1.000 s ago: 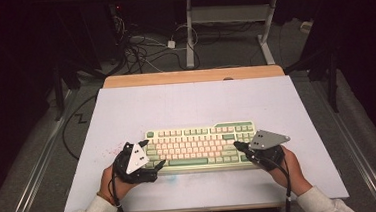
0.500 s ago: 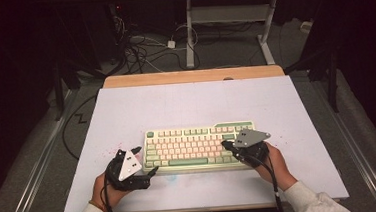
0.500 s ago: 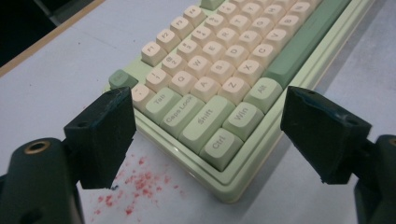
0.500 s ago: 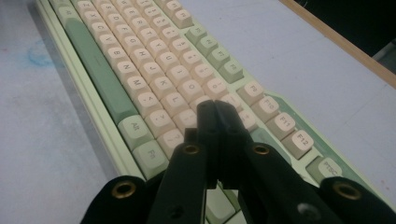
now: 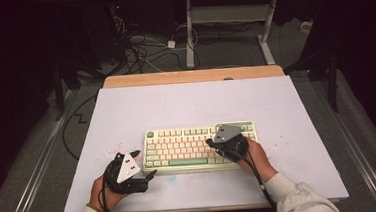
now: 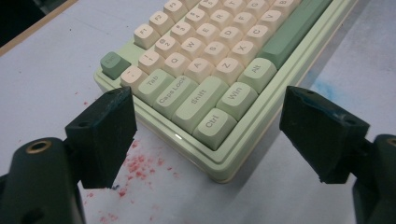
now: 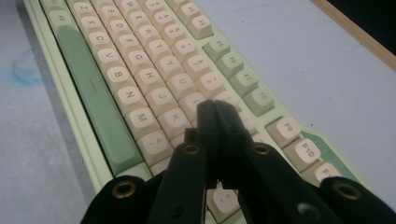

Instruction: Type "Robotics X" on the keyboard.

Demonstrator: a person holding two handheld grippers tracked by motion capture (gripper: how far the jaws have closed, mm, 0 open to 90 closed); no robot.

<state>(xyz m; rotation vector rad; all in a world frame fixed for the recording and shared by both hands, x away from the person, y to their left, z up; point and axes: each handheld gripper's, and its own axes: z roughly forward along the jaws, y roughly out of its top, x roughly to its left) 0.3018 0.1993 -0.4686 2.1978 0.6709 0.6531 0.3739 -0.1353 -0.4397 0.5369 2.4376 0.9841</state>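
Pale green keyboard [image 5: 199, 146] with cream keys sat near the front middle of the white table [image 5: 276, 100], long side toward me. My left tongs [image 5: 148, 164] were wide open, nothing between them, parked on the table just off the keyboard's front left corner; from the left gripper view the two black pads [image 6: 105, 135] framed that corner, with the Ctrl key [image 6: 214, 122] roughly centred between them but not touched. My right tongs [image 5: 209, 142] were fully closed, holding nothing, tip over the right half of the keys. In the right gripper view the closed tip [image 7: 214, 112] sat over the cream keys just past the K key [image 7: 173, 117], low to them; I couldn't tell whether it actually pressed one. Green spacebar [image 7: 91, 88] ran along the left of that view. Red specks [image 6: 140, 165] were scattered on the table by the left corner, plus a faint blue smear [image 6: 327, 86] near the front edge.
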